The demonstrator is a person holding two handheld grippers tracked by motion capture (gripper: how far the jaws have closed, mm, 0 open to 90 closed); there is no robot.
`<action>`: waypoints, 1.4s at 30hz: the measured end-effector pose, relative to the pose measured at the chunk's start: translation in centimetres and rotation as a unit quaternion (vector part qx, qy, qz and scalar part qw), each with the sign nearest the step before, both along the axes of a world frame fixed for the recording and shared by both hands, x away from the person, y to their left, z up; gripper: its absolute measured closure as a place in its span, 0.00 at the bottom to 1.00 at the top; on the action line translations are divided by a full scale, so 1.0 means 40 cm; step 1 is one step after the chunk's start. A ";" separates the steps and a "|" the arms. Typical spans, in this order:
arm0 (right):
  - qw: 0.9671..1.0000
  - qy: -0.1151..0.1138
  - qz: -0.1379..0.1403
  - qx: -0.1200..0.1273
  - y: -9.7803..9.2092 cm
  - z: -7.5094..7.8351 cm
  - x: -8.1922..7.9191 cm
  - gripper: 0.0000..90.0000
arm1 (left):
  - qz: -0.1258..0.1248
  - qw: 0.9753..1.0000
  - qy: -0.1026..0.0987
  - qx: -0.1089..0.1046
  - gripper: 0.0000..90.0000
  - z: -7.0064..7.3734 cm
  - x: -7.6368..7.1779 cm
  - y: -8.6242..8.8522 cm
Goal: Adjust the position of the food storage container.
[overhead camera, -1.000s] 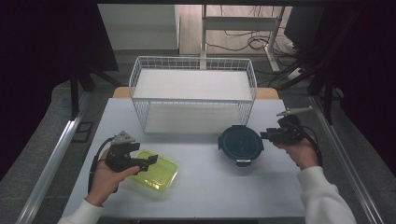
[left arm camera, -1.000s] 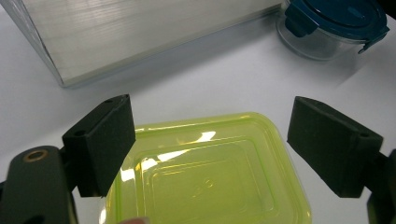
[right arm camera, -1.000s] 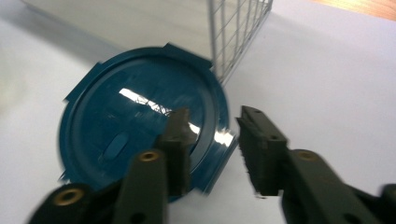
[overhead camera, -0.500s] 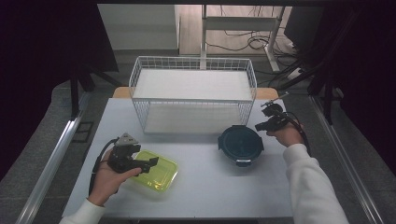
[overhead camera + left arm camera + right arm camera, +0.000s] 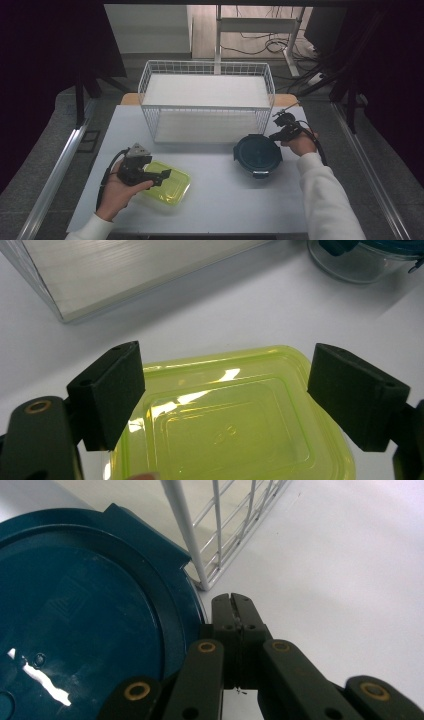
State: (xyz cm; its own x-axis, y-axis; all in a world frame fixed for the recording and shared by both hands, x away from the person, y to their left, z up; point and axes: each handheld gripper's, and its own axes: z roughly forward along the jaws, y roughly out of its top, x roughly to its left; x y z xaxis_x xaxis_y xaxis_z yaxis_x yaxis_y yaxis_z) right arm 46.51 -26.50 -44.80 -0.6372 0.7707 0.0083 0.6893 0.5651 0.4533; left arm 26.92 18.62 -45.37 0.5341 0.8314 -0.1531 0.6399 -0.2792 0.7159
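Observation:
A yellow-green rectangular lidded container (image 5: 172,187) lies at the table's front left. My left gripper (image 5: 165,175) hovers over its near-left part, open, with the lid (image 5: 230,435) showing between the two pads (image 5: 112,390). A round glass container with a dark teal lid (image 5: 257,152) stands right of centre. My right gripper (image 5: 274,136) is at its back right rim, jaws pressed shut with nothing visible between them. In the right gripper view the gripper (image 5: 233,602) sits just beside the teal lid (image 5: 85,615), near the basket's corner wire (image 5: 190,535).
A white wire basket (image 5: 207,63) with a white liner stands at the back centre of the grey table (image 5: 220,205). Its front right corner is close to the round container. The basket's side (image 5: 125,270) and the glass container (image 5: 360,260) appear beyond the left gripper.
My right gripper has moved away from me and leftward, from the right side of the teal-lidded container to its back right rim by the basket corner. The left gripper has barely moved.

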 end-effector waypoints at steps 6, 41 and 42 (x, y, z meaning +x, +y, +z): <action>0.999 -0.018 0.020 -0.030 0.010 0.003 -0.015 0.99 | -0.003 1.000 0.000 0.001 0.17 -0.001 0.001 -0.004; 0.994 -0.034 0.099 -0.030 0.096 -0.005 -0.123 1.00 | -0.012 1.000 0.007 -0.005 0.17 -0.002 0.004 -0.014; 0.994 -0.034 0.101 -0.028 0.097 -0.006 -0.127 1.00 | -0.011 1.000 0.008 -0.005 0.17 -0.003 0.003 -0.015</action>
State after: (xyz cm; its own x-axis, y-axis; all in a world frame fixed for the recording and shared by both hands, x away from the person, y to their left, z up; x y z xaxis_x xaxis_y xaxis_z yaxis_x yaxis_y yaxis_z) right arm 41.43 -22.64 -45.03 -0.7764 0.6252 -0.0801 0.5281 0.7146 0.4587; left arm 27.05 18.02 -45.48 0.5498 0.8177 -0.1706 0.6447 -0.2856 0.7090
